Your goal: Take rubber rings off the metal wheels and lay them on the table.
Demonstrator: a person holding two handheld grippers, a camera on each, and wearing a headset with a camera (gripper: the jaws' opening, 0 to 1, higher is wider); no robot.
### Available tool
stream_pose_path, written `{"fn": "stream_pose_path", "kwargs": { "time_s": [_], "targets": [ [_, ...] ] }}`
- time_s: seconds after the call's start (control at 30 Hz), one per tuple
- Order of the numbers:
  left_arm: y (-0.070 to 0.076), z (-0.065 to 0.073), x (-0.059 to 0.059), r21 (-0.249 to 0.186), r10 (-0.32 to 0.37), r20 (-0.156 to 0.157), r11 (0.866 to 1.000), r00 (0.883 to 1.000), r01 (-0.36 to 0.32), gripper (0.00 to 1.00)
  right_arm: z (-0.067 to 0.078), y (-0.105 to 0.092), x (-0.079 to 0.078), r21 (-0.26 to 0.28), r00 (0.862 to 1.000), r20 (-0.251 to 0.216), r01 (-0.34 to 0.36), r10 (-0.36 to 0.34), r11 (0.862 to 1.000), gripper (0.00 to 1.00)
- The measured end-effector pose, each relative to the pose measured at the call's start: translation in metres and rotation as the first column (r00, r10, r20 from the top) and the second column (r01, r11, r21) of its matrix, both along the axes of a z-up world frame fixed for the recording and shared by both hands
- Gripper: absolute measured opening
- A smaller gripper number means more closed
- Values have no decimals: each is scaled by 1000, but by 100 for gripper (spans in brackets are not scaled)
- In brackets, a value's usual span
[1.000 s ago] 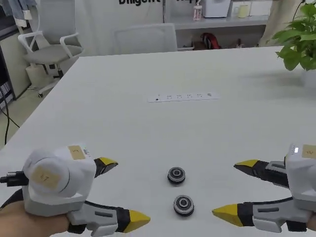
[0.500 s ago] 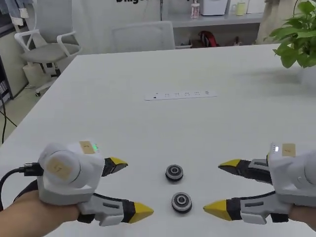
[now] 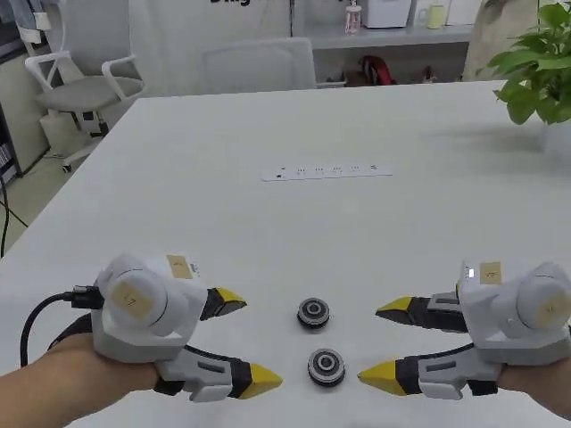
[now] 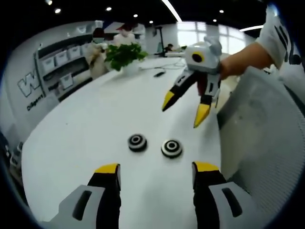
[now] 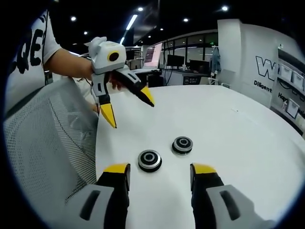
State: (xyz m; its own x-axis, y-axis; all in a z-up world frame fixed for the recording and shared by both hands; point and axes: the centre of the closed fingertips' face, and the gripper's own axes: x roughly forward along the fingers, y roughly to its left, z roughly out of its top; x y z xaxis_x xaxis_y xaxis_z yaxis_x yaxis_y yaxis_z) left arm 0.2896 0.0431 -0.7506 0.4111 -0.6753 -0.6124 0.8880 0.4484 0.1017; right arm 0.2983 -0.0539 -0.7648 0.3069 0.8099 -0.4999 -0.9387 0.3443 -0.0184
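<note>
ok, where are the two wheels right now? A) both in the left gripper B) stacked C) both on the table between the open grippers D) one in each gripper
C: the far wheel and near wheel sit apart on the table, between the left gripper and right gripper, both open and touching neither.

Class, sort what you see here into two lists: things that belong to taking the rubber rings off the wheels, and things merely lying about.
Belongs to the job: near wheel, far wheel, left gripper and right gripper, both open, and the table.

Just lying about: power strip, plant, office chair.
</note>
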Motion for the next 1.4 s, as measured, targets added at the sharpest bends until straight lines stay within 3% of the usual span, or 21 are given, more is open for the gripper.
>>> {"fn": "stream_pose_path", "kwargs": {
  "time_s": [0.1, 0.33, 0.83, 1.4],
  "targets": [
    [-4, -3, 1, 8, -19, 9, 1000, 1000, 18, 58, -3, 2, 0, 2, 1000, -8, -8, 8, 1000, 45],
    [-12, -11, -1, 1, -45, -19, 999, 999, 45, 55, -17, 2, 0, -17, 999, -33, -27, 26, 999, 40],
    [-31, -23, -1, -5, -101, -59, 995, 993, 101, 45, -33, 16, -7, -43, 993, -71, -101, 98, 994, 33],
    [-52, -34, -3, -32, -116, -121, 993, 986, 113, 34, -39, 17, -7, -54, 991, -84, -109, 105, 993, 32]
  ]
}}
